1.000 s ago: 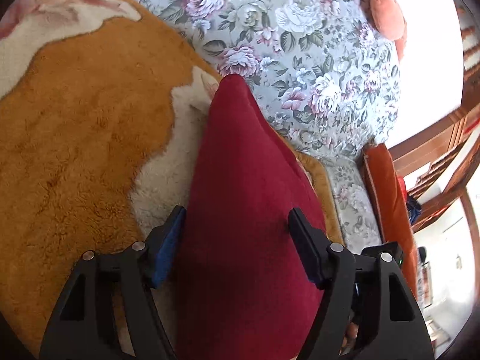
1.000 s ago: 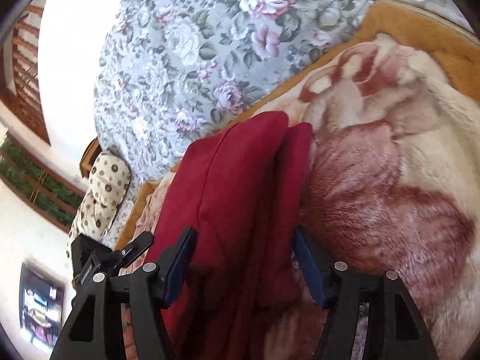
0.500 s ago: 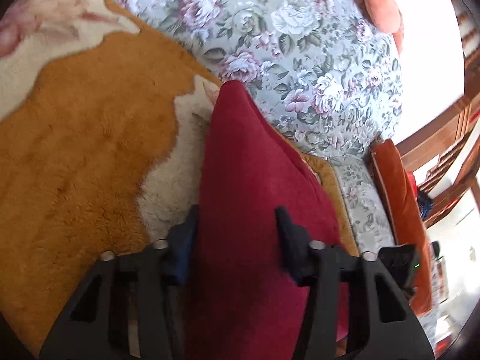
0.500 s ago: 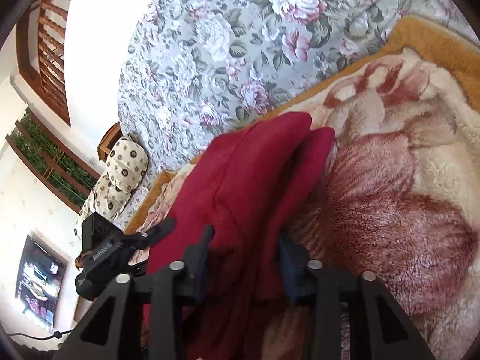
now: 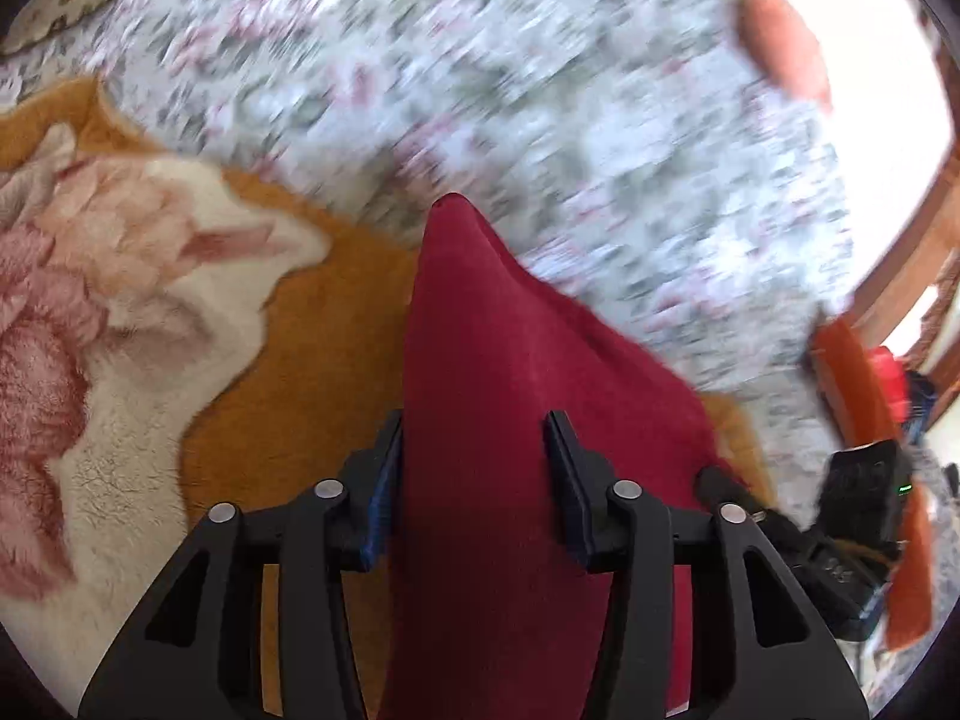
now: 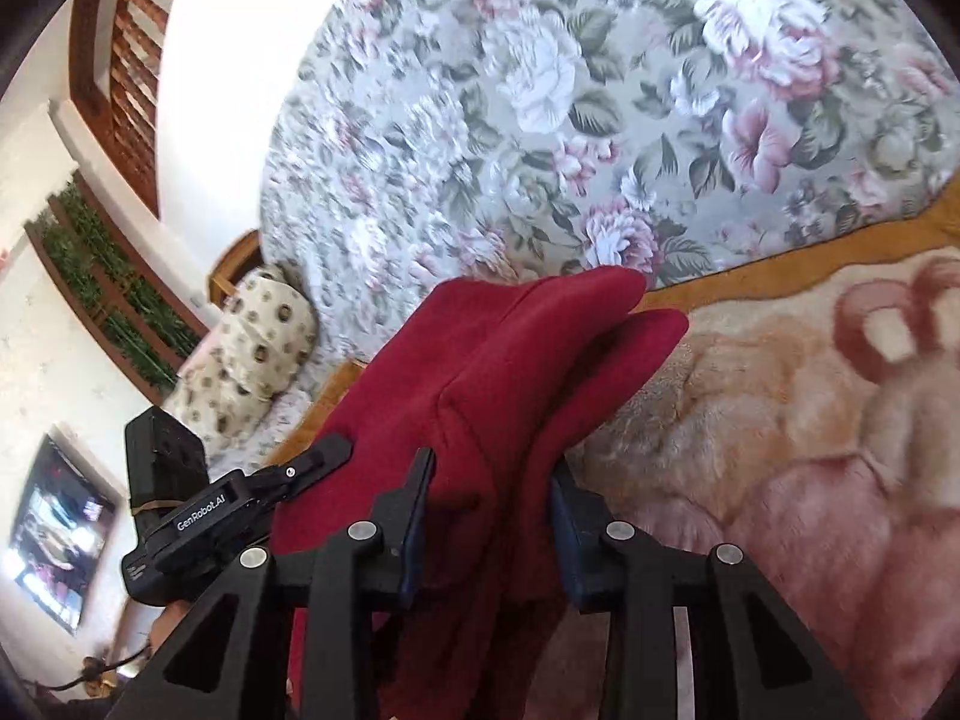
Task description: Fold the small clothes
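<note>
A dark red fleece garment (image 5: 480,390) lies on a fluffy orange and cream blanket (image 5: 150,324). My left gripper (image 5: 474,456) is shut on one end of it, with the cloth bunched between the pads. In the right wrist view the same garment (image 6: 504,372) shows as layered folds, and my right gripper (image 6: 489,486) is shut on its other end. The left gripper's body (image 6: 198,510) shows at the left of the right wrist view, against the garment's edge. The right gripper's body (image 5: 840,516) shows at the right of the left wrist view.
The floral sofa back (image 6: 570,120) rises just behind the blanket (image 6: 810,420). A spotted cream cushion (image 6: 246,360) lies at the sofa's left end and an orange cushion (image 5: 870,420) at its right end. Wooden railing (image 6: 126,90) and a white wall stand beyond.
Both grippers have closed from wide open onto the red garment. Both views have swung, the left one fast enough to blur, and the garment's ends have risen a little.
</note>
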A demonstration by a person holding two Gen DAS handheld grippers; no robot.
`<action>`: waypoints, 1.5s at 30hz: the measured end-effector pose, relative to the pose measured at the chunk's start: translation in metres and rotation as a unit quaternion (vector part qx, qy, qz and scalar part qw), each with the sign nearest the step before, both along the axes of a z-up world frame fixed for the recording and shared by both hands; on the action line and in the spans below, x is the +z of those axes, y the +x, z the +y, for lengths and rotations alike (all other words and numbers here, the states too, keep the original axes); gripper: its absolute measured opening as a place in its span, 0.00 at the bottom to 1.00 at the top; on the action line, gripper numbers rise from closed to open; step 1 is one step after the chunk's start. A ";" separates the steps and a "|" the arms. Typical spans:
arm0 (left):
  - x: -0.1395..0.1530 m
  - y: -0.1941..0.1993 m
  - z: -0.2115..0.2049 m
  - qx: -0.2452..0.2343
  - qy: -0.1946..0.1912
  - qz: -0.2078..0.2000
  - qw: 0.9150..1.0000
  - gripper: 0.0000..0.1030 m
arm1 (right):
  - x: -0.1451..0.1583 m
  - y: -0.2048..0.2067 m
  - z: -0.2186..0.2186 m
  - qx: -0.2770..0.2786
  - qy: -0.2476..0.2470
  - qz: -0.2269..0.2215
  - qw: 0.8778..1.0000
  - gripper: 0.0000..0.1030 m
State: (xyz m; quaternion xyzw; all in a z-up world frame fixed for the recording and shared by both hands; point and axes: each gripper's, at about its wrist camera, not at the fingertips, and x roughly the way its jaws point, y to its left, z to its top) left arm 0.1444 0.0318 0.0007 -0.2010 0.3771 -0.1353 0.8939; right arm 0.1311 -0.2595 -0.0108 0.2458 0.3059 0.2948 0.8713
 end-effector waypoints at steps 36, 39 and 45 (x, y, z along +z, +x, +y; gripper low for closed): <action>-0.019 -0.057 -0.043 -0.099 0.062 -0.014 0.993 0.60 | -0.033 -0.071 0.052 0.096 -0.269 -0.068 0.956 0.42; -0.007 -0.072 -0.052 -0.092 0.098 -0.001 0.991 0.61 | -0.029 -0.077 0.058 0.076 -0.289 -0.069 0.952 0.44; 0.012 -0.131 -0.042 -0.056 0.097 -0.002 0.994 0.80 | -0.014 -0.112 0.050 -0.012 -0.299 0.047 0.953 0.45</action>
